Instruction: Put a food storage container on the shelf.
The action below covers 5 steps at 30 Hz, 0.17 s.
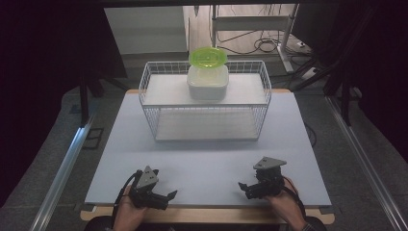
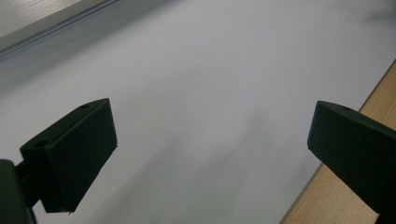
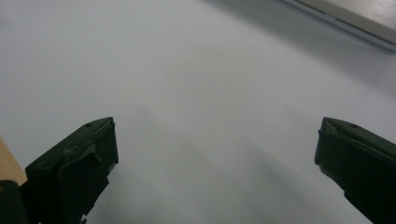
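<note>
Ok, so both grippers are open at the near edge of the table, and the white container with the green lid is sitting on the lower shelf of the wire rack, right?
Not quite. The white container with the green lid sits on the upper shelf of the wire rack, not the lower one, as the high view shows. The rest holds: the left gripper and right gripper are both open at the near edge of the table.

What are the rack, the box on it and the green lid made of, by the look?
Rack: probably white-coated metal wire, going by the thin grid walls, with flat white shelf panels. Box: likely plastic, milky white and slightly translucent, with rounded corners. Green lid: likely plastic too, translucent lime green with a glossy sheen.
</note>
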Available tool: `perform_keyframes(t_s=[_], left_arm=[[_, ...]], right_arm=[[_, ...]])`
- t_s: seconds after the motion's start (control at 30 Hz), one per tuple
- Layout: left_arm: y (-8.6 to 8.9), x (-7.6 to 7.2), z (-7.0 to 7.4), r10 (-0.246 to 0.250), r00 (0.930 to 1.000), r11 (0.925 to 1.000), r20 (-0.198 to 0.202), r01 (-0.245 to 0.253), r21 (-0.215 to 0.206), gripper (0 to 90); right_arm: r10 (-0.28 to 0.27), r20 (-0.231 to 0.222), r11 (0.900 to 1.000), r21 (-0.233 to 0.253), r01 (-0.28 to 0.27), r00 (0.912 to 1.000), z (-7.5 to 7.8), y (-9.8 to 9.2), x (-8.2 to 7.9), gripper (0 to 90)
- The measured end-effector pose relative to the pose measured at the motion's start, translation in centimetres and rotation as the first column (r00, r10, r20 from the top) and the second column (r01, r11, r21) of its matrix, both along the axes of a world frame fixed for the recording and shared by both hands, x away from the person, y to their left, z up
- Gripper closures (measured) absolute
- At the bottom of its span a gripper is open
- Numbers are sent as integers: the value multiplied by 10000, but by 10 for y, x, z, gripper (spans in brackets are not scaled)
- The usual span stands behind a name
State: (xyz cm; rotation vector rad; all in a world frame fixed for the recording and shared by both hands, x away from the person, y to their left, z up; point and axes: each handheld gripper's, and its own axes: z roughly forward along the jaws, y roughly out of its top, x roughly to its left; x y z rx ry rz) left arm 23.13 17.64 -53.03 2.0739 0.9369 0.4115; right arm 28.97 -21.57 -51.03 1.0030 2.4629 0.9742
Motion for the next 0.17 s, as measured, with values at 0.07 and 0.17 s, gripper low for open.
perform_keyframes(t_s=[0.07, 0.17], left_arm=[[0, 0, 0, -3, 10000, 10000, -10, 3, 9, 11], [0, 0, 0, -2, 10000, 10000, -5, 2, 11, 10]], right_arm=[[50, -43, 9999, -136, -50, 10000, -2, 1, -1, 0], [93, -49, 9996, -273, -95, 9999, -3, 2, -2, 0]])
